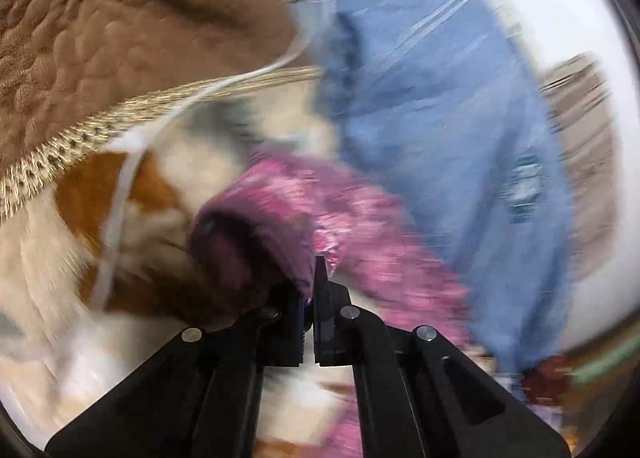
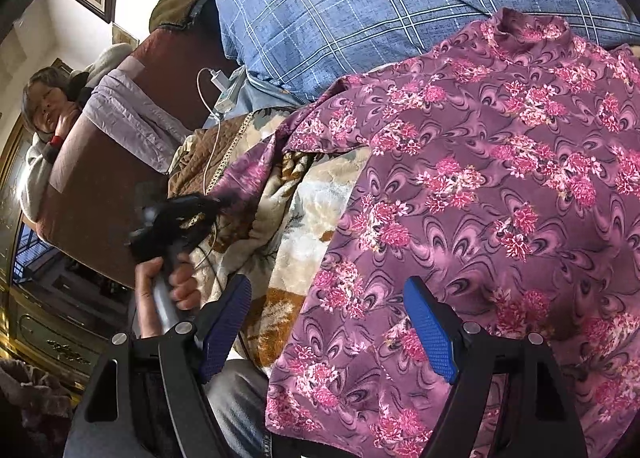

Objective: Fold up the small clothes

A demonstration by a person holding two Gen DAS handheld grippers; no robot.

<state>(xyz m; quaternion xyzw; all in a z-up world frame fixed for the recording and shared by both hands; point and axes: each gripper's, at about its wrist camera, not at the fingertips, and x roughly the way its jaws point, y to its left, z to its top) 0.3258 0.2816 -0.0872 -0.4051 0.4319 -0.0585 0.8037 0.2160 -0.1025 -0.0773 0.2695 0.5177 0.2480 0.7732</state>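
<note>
A purple floral top [image 2: 480, 194] lies spread on a bed, collar at the far end, one sleeve [image 2: 256, 166] stretched out to the left. My left gripper [image 1: 311, 278] is shut on that sleeve's cuff [image 1: 256, 242]; the left wrist view is motion-blurred. It also shows in the right wrist view [image 2: 176, 214], held in a hand at the sleeve's end. My right gripper [image 2: 328, 322] is open and empty, its blue pads [image 2: 430, 334] hovering over the top's lower hem area.
A blue plaid pillow [image 2: 340, 10] lies beyond the top. A floral fleece blanket [image 2: 288, 226] and a brown quilted cover [image 1: 100, 38] lie under it, with a white charging cable [image 2: 210, 130] across. A person [image 2: 44, 114] sits at far left beside a brown headboard [image 2: 100, 186].
</note>
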